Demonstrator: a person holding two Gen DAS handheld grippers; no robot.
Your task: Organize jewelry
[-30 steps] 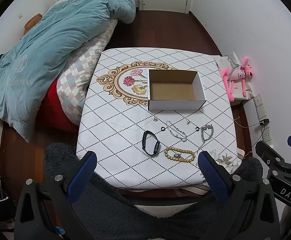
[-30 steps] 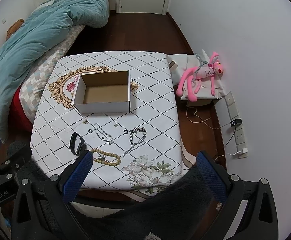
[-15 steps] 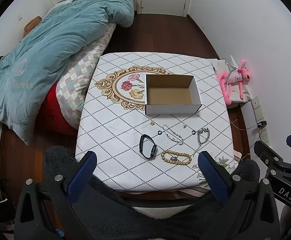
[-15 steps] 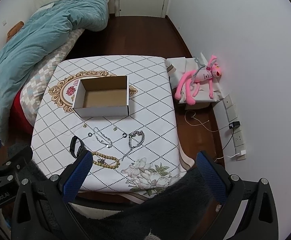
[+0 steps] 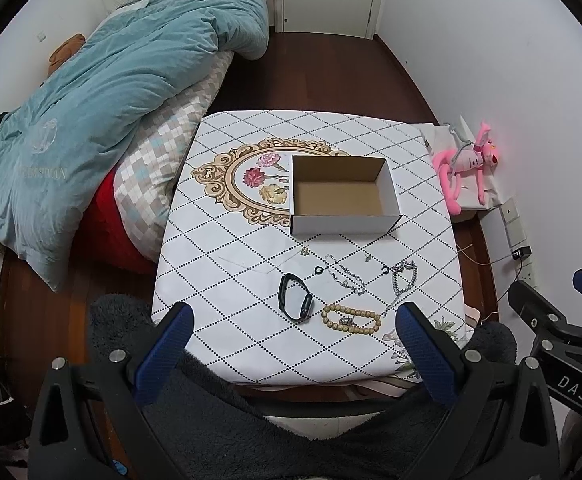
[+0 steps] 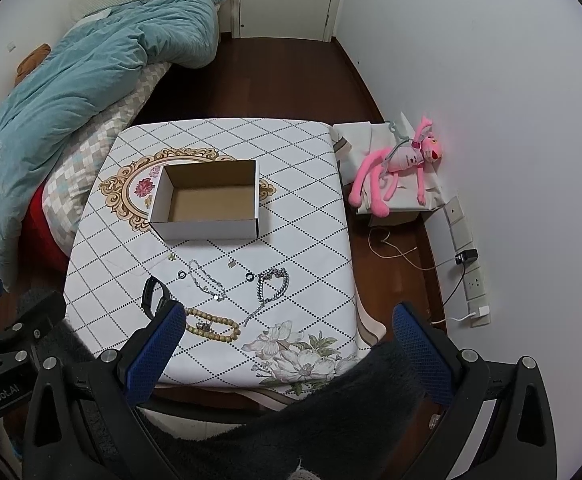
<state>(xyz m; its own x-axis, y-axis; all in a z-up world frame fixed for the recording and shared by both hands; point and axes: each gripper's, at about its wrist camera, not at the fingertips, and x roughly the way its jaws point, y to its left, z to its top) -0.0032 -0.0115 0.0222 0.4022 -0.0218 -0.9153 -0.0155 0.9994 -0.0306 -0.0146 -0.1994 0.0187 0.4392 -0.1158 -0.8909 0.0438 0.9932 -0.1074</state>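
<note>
An open, empty white cardboard box [image 5: 343, 196] [image 6: 207, 200] stands mid-table. In front of it lie a black wristband [image 5: 295, 298] [image 6: 153, 294], a wooden bead bracelet [image 5: 351, 318] [image 6: 211, 325], a thin silver chain [image 5: 343, 274] [image 6: 207, 280], a chunky silver chain [image 5: 403, 278] [image 6: 271, 286], two small black rings [image 5: 318, 269] [image 6: 249, 278] and tiny earrings. My left gripper [image 5: 291, 316] and right gripper [image 6: 287, 314] are both open and empty, held high above the table's near edge.
The table [image 5: 251, 240] has a white diamond-pattern cloth. A bed with a teal duvet [image 5: 103, 92] lies to the left. A pink plush toy [image 6: 399, 160] sits on a box at the right wall, beside sockets and cables [image 6: 467, 264]. Dark wood floor surrounds the table.
Both grippers have risen and pulled back from the table, so the table and jewelry look smaller and farther. Nothing on the table has moved.
</note>
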